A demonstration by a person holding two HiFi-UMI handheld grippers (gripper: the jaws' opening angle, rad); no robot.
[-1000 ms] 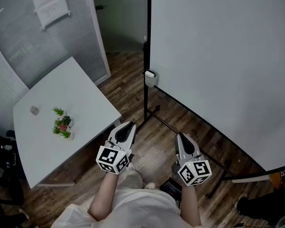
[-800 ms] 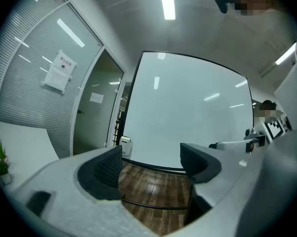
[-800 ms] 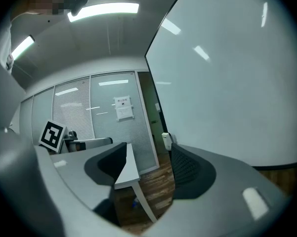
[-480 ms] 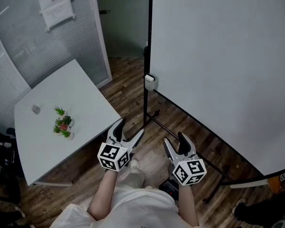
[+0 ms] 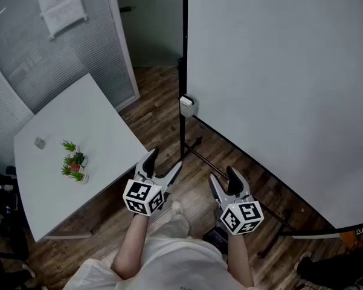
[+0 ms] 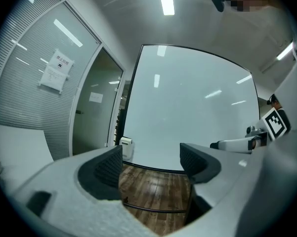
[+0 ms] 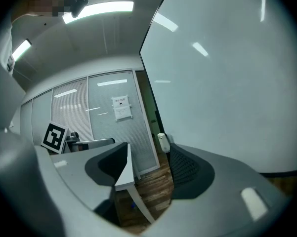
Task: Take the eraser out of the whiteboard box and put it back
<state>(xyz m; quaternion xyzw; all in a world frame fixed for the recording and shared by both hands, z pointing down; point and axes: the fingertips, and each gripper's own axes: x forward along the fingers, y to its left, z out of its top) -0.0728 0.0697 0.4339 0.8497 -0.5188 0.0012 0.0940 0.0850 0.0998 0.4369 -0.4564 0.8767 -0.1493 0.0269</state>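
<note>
The person is holding both tools over the wooden floor (image 5: 163,122), low in the head view. The left hand-held gripper (image 5: 164,162) is standing spread wide, its jaws having just been opening, and nothing is sitting between them but floor and the foot of the whiteboard (image 5: 278,71). The right hand-held gripper (image 5: 222,177), at 3 o'clock from the left one and apart from it, is likewise gaping, its jaws having just been opening, with nothing between them. The whiteboard box (image 5: 187,106) is hanging on the left edge of the board, at about 12 o'clock from the two tools and well apart from both. It is showing too small to tell whether the eraser is lying inside. Each gripper view is catching the box beyond its own open jaws, untouched. The white desk (image 5: 102,125) is standing at 10 o'clock from the left tool, carrying a small green plant (image 5: 72,162)
</note>
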